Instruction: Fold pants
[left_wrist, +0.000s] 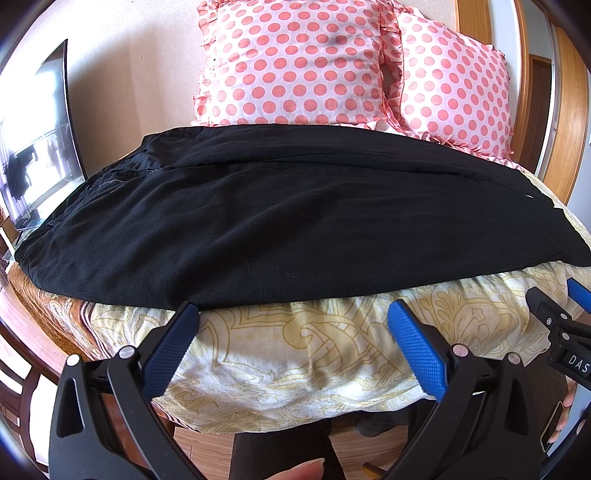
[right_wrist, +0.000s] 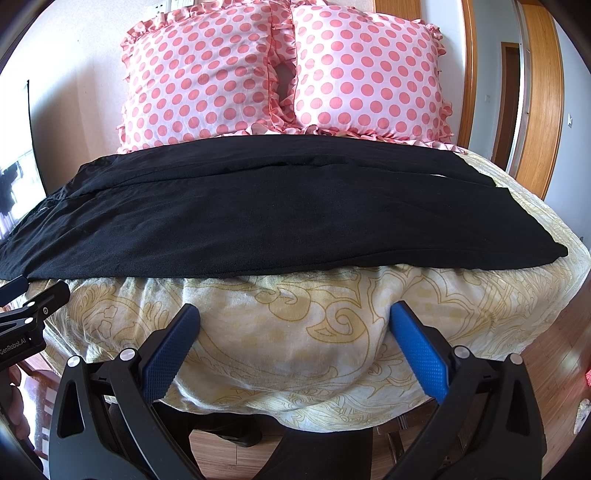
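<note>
Fingers (left_wrist: 173, 354) of the left gripper (left_wrist: 293, 314) are spread wide and hold nothing; their tips hover just at the near hem of the pants (left_wrist: 280, 221), with one blue pad nearly at the black edge. The right gripper (right_wrist: 293, 315) is spread too and empty, hanging above the bare yellow sheet (right_wrist: 295, 350), a little short of the cloth.

Beyond them the pants lie crosswise on the bed, already doubled leg on leg by the look of the long seam, waist to the left and cuffs to the right, the far edge close under two dotted pillows (right_wrist: 280, 74).

The fabric looks like a soft, matte knit: light, limp, likely to sag and drape from whatever point is lifted, and not slippery against ribbed pads. It would probably stretch rather than hold a crease. My guess is that the best hold is on both layers at the cuff end with one gripper and at the near hem with the other, pinching deep so the under layer comes along.
</note>
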